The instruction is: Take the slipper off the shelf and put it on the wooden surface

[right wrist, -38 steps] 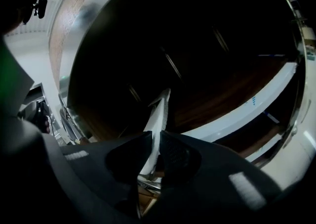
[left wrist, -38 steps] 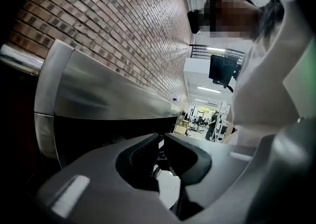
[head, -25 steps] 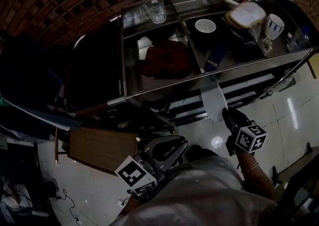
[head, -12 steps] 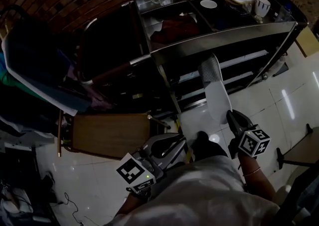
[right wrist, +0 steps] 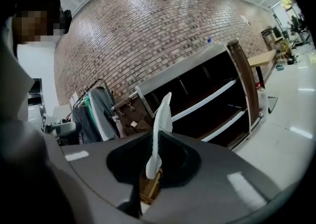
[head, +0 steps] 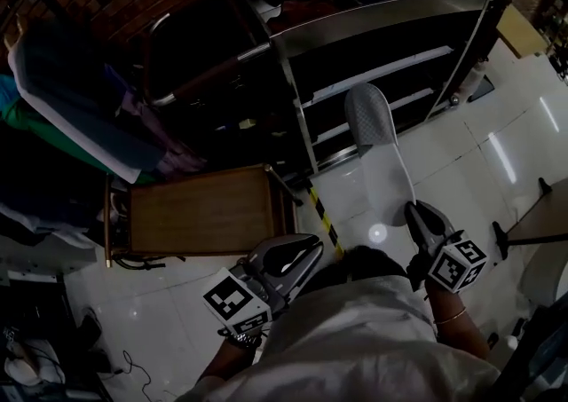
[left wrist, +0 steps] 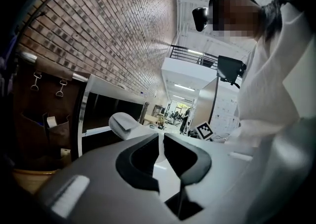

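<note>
Head view: the right gripper (head: 414, 210) is pinching the heel end of the pale slipper (head: 371, 130), which is sticking out ahead of it above the floor, short of the shelf (head: 382, 23). The left gripper (head: 300, 245) is staying narrow and empty, with the wooden worktop (head: 200, 211) lying just ahead to its left.

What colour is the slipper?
White, with a grey toe cover. The slipper shows best in the head view.
</note>
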Available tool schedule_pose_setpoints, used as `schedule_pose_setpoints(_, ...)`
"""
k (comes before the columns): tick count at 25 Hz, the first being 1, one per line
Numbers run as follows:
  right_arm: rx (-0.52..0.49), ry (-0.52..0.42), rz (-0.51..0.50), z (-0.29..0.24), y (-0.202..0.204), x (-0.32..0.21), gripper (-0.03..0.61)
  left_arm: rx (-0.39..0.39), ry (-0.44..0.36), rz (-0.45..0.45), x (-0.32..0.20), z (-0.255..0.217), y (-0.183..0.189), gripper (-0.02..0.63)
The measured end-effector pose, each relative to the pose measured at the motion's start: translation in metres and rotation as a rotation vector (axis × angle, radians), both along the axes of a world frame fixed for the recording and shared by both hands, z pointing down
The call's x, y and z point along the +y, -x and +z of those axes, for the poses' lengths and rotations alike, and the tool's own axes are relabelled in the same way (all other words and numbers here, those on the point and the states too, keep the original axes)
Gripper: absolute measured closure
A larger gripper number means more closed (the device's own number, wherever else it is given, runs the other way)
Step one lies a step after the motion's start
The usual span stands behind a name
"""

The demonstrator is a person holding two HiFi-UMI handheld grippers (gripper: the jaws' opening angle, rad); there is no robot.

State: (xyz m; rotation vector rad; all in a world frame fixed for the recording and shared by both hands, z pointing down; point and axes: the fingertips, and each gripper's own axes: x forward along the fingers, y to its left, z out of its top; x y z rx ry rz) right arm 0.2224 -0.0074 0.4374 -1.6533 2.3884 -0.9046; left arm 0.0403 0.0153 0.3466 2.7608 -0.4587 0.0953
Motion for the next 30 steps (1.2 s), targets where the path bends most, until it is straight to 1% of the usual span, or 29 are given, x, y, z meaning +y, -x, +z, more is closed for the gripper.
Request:
schedule_pose_setpoints(4, -0.015, -0.049, 0.009, -0.019, -0.008, 0.030, 0.547, 0.001, -0.039, -0.002, 0.025, -0.013, -0.020, 0.581)
schedule_pose_setpoints(8, 0.001, -0.066, -0.041, -0.021, -0.014, 0.055, 0.548, 0.010, -0.004, -0.023, 0.048, -0.022, -0.038, 0.580)
schedule_pose_setpoints(11, -0.010, -0.058, -0.096, -0.013, -0.017, 0.069, 0.548, 0.000, -0.005, -0.069, 0.061, -0.027, -0.044, 0.581)
schedule_pose_setpoints(16, -0.045, 0.008, -0.125, 0.014, -0.031, 0.107, 0.548, -0.029, 0.045, -0.187, 0.080, -0.015, -0.041, 0.584)
schedule_pose_setpoints(20, -0.053, 0.027, -0.156, 0.023, -0.030, 0.113, 0.548, -0.038, 0.031, -0.244, 0.095, -0.020, -0.027, 0.584)
schedule_pose_setpoints(23, -0.059, 0.014, -0.187, 0.019, -0.011, 0.115, 0.548, -0.054, 0.026, -0.301, 0.101, -0.017, -0.003, 0.584)
schedule_pose_setpoints(25, -0.049, 0.000, -0.220, 0.015, 0.009, 0.112, 0.548, -0.048, 0.028, -0.332, 0.098, -0.013, 0.014, 0.584)
schedule_pose_setpoints(28, -0.045, 0.002, -0.263, 0.014, 0.045, 0.111, 0.548, -0.024, 0.008, -0.328, 0.095, -0.017, 0.036, 0.584)
schedule_pose_setpoints(30, -0.055, -0.005, -0.261, 0.010, 0.066, 0.109, 0.548, -0.011, -0.013, -0.310, 0.095, -0.022, 0.053, 0.584)
